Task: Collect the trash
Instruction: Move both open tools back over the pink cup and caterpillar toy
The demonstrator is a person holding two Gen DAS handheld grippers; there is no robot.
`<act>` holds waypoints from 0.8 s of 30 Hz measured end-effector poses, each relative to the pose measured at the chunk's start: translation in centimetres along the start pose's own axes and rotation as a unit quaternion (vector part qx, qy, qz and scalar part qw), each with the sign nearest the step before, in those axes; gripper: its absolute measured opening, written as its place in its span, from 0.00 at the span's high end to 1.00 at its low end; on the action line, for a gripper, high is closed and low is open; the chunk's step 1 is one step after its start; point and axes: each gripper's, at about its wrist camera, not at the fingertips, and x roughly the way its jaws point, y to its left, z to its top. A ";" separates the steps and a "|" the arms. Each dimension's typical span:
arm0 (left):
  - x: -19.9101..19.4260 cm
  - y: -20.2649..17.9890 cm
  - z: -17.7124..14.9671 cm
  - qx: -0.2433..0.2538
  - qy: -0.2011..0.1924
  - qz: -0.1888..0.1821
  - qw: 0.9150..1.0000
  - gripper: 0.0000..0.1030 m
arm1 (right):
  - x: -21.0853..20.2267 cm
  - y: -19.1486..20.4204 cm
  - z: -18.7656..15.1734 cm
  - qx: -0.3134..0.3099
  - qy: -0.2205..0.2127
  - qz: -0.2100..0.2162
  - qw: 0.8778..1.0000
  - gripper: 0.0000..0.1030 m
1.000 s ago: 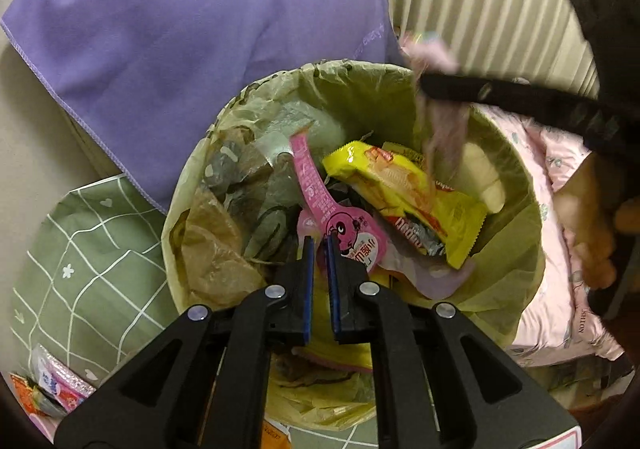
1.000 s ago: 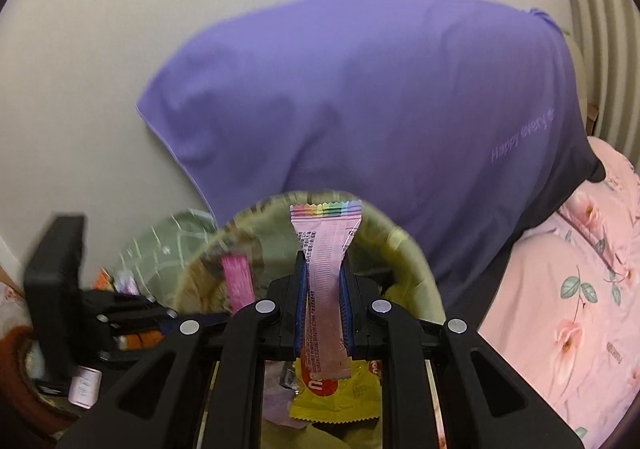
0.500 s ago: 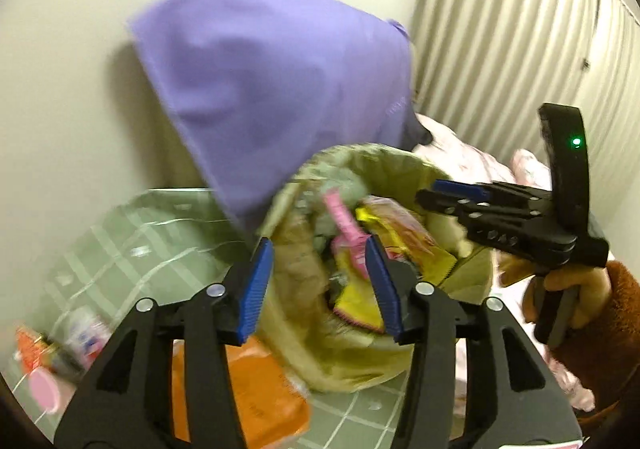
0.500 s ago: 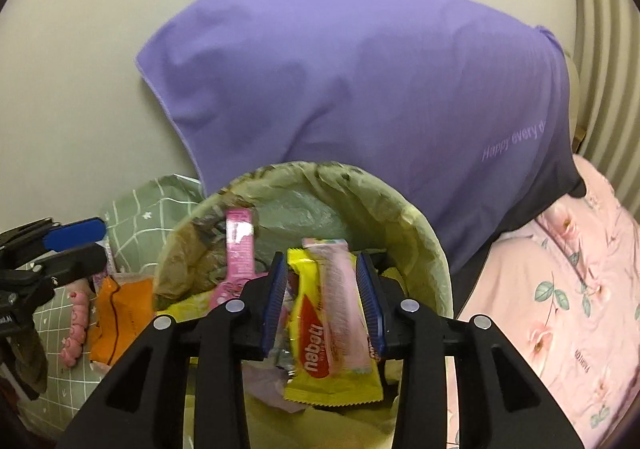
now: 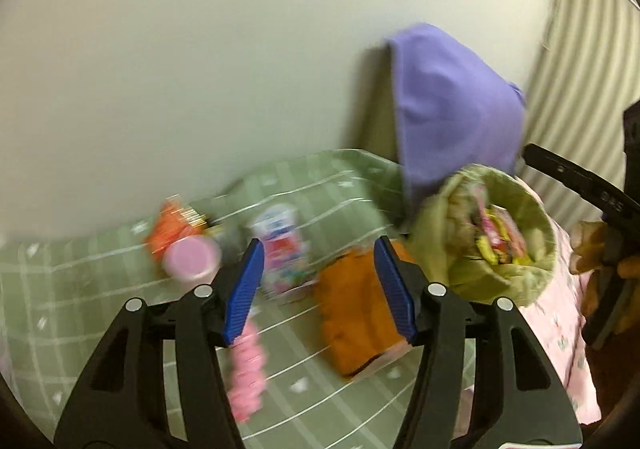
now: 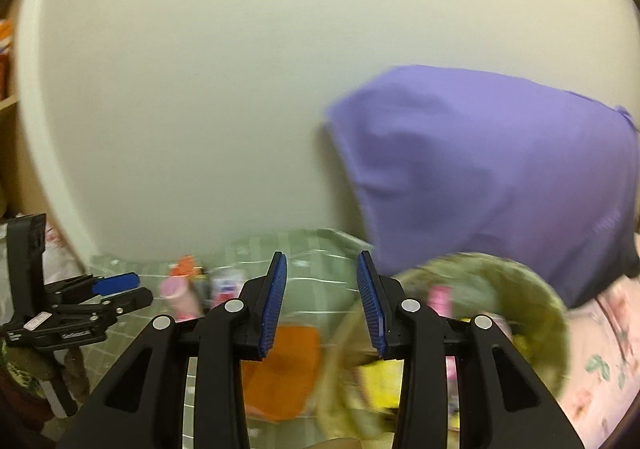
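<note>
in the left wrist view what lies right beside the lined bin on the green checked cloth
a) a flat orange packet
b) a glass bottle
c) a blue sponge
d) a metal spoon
a: a flat orange packet lies on the green checked cloth just left of the lined bin, with no bottle, sponge or spoon anywhere on it.

Orange wrapper (image 5: pixel 360 313), pink wrappers flat on green sheet (image 5: pixel 80 289) (blurred); bin (image 5: pixel 536 277) full.
</note>
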 end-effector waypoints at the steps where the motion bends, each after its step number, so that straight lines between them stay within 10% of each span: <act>1: -0.5 0.7 -0.3 -0.008 -0.001 0.008 1.000 0.45 | 0.3 1.2 0.0 -0.008 0.000 0.009 1.000 0.66; 24: -1.9 10.1 -1.9 -0.086 0.009 0.074 0.994 0.44 | 5.6 11.4 -0.1 -0.059 0.035 0.100 0.993 0.66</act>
